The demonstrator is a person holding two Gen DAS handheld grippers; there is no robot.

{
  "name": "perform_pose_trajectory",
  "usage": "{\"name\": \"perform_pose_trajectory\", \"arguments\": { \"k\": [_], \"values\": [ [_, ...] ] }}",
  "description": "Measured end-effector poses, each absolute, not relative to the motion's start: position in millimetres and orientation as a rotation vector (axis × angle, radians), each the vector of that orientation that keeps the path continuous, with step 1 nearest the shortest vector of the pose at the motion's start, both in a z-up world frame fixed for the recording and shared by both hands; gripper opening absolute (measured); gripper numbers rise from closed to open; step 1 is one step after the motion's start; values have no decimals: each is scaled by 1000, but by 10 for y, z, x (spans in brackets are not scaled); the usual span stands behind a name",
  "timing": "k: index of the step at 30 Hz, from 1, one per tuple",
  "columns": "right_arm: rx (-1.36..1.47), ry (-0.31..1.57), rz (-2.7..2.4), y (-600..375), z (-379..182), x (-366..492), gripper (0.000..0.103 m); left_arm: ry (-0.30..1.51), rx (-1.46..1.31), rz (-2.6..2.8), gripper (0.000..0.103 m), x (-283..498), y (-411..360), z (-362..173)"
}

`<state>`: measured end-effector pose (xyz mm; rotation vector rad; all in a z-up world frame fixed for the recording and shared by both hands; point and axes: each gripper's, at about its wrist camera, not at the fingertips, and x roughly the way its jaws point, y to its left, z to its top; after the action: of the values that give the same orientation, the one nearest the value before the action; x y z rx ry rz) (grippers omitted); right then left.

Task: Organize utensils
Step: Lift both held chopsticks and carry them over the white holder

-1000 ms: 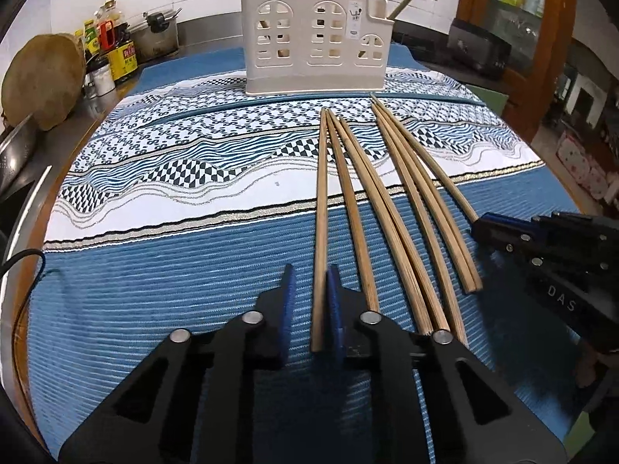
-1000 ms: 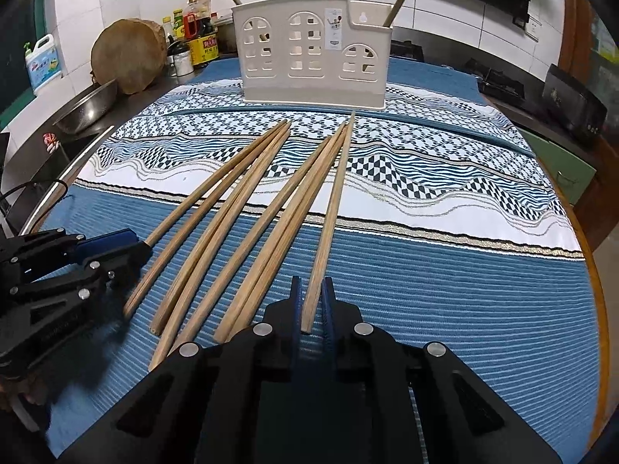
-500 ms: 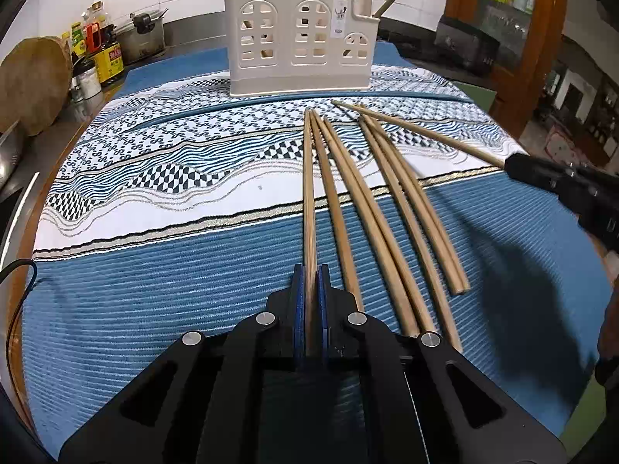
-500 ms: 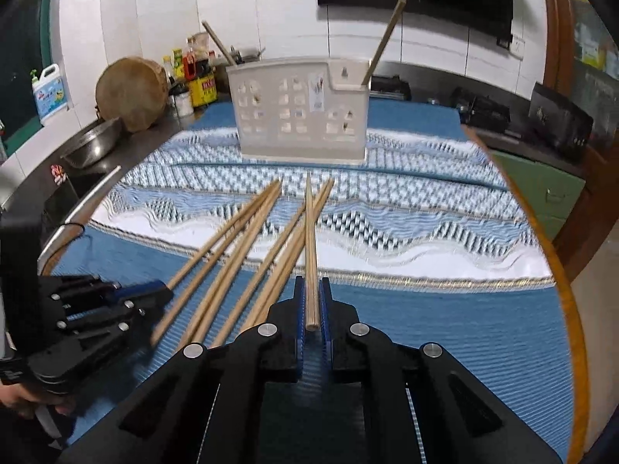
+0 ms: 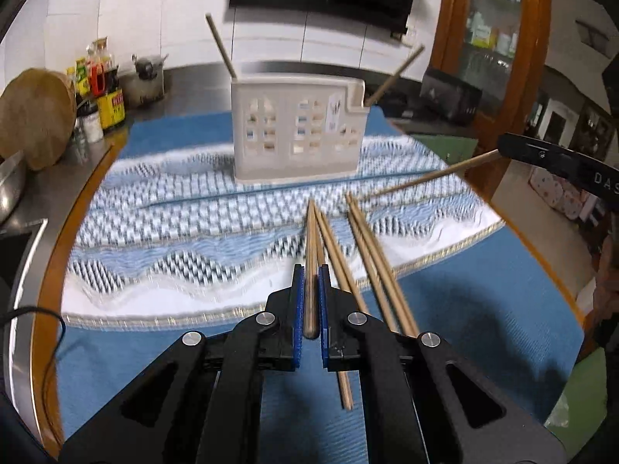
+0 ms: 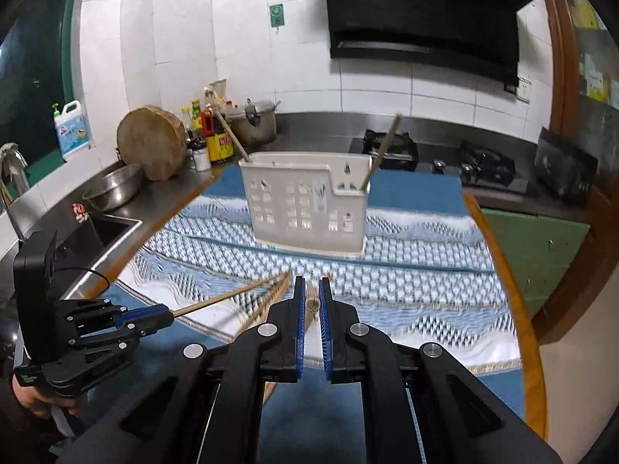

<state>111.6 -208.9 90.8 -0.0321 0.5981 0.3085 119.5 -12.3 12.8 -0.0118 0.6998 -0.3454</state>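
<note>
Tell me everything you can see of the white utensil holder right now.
The holder is a cream-white box, plastic by its look, standing upright on the patterned cloth toward the table's far side. Its front has arched and square cut-out windows and a small label; the top edge steps down to a lower compartment at the picture's right. One chopstick leans out of the left end, another out of the low right compartment. Neither gripper touches it.

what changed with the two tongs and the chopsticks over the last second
Both tongs closed on a chopstick and lifted it off the cloth: the left tongs hold one, the right tongs hold another, seen end-on. Both views rose, showing more wall. The remaining chopsticks stayed on the cloth, and the white holder kept its two sticks.
</note>
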Motion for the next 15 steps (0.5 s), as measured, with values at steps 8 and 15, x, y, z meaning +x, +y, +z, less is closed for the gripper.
{"name": "perform_pose_trajectory", "arguments": {
  "k": [8,15],
  "values": [
    [-98,591,351,-2027,1229,1395,7,654,5,-365,6,1412,-115,425],
    [-130,562,357,-1997,1503,1628,7,613,32,-382,5,1605,-135,693]
  ]
}}
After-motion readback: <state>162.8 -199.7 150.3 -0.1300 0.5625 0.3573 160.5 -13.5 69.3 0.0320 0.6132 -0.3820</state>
